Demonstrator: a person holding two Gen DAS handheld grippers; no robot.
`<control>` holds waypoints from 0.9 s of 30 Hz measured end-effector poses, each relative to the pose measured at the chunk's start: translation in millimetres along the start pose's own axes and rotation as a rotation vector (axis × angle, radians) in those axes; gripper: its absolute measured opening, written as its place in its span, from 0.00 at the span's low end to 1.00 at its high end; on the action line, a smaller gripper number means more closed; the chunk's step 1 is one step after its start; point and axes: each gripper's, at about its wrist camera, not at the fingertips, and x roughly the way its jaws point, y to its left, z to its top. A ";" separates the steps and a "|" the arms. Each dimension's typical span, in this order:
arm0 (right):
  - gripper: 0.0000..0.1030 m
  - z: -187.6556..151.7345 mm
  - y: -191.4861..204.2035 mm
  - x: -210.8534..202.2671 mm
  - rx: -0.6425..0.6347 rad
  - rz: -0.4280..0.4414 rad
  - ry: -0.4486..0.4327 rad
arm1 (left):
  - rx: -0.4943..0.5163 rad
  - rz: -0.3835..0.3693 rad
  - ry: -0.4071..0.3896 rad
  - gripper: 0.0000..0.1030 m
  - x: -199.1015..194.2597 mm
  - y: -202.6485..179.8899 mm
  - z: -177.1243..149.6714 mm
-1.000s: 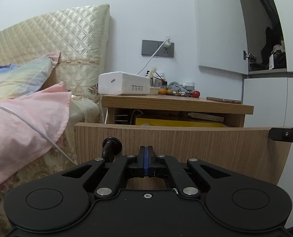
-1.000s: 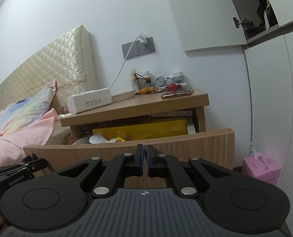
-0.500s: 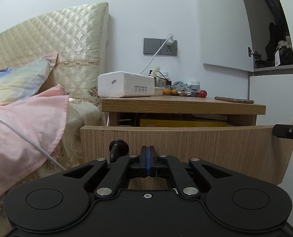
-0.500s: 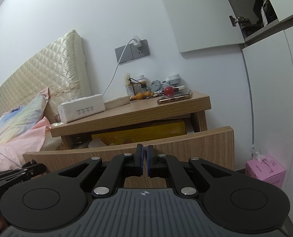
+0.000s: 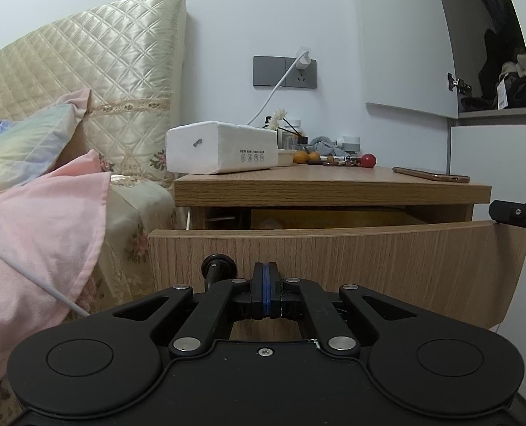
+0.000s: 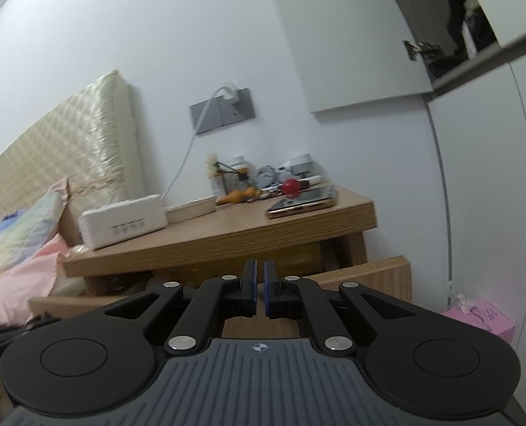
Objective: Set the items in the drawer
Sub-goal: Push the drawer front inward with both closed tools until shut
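Reaching step: right gripper [image 6: 259,277], jaws slightly apart, empty, aims at phone [image 6: 303,203].
Left gripper [image 5: 266,280]: pressed together, empty, before open drawer [image 5: 333,259].
Next: probably widen, grasp phone.

Bedroom: quilted headboard [image 5: 85,71], nightstand [image 5: 330,188]

Both tools are matte black, with two round discs, angled linkage arms and silver rivets. The left gripper [image 5: 266,293] has blue pads and a small centre screw. The right gripper [image 6: 258,291] carries a grey ribbed plate marked with a white crosshair behind its blue-lined fingers [image 6: 269,289].
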 end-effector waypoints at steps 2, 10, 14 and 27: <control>0.04 -4.8 6.4 -4.7 -0.013 0.017 0.018 | -0.008 -0.002 0.002 0.03 1.6 0.5 0.5; 0.03 -10.7 1.4 7.5 0.031 -0.021 0.073 | 0.002 0.004 0.014 0.03 8.8 -1.3 5.1; 0.03 -9.7 -1.1 15.8 0.035 -0.035 0.067 | -0.008 -0.015 0.037 0.03 18.1 3.4 10.5; 0.02 -11.4 -6.8 53.4 -0.029 -0.061 0.080 | 0.049 0.040 0.025 0.03 56.5 -9.1 12.2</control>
